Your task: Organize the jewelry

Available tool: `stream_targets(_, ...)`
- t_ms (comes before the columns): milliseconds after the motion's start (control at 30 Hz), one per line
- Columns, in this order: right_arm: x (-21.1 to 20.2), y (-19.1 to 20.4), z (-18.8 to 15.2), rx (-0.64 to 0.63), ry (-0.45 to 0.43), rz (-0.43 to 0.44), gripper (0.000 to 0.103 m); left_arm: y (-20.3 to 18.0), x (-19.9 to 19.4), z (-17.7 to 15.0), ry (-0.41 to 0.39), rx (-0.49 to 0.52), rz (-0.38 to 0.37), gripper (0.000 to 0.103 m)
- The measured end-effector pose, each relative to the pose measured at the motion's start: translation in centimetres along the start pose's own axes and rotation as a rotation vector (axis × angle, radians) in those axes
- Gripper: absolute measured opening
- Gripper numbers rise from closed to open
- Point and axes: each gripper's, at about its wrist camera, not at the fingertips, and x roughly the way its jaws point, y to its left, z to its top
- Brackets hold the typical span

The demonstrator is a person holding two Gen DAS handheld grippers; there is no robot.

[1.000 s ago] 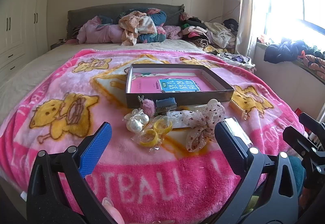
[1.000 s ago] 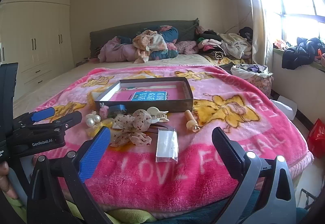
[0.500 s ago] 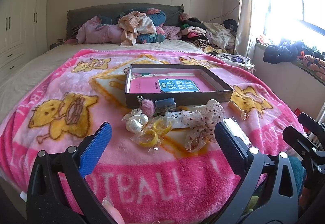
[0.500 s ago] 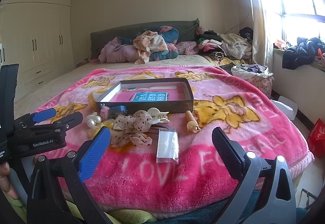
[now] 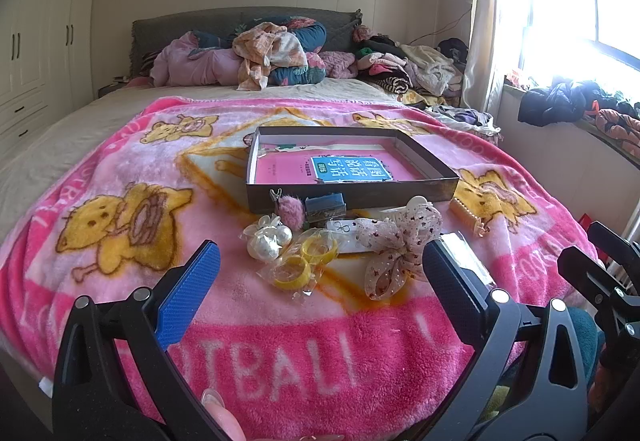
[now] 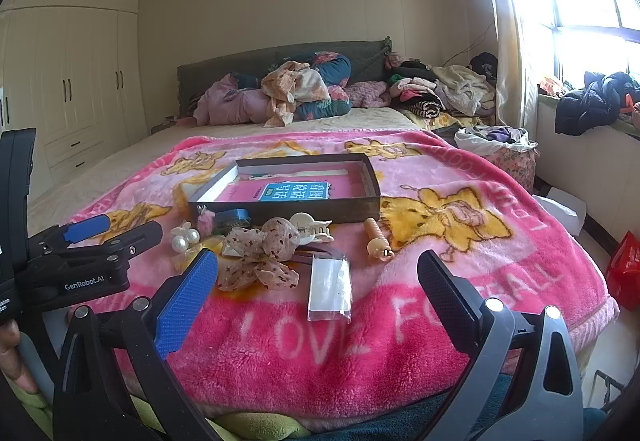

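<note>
Here, shallow box on blanket, pink booklet inside

Black fingers, one blue-padded, silver screws, white "GenRobot.AI" marking.

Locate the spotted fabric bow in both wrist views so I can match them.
Left wrist: the spotted fabric bow lies right of centre on the pink blanket, beside the right finger.
Right wrist: the bow lies left of centre, beside the blue-padded left finger.
Shared landmark: the open shallow box, directly behind the bow in both views.
</note>
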Motion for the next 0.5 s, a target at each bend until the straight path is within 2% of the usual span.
stream_targets(433, 0.04, 0.01, -0.05, 0.001, -0.001, 0.003, 0.097, 0.02, -0.01, 0.0, 0.0, -0.001, -0.002, 0.093)
stream_targets(500, 0.11, -0.04, -0.04, 0.003, 0.003, 0.007, 0.097, -0.01, -0.3, 0.9, 0.001, -0.004, -0.003, 0.093)
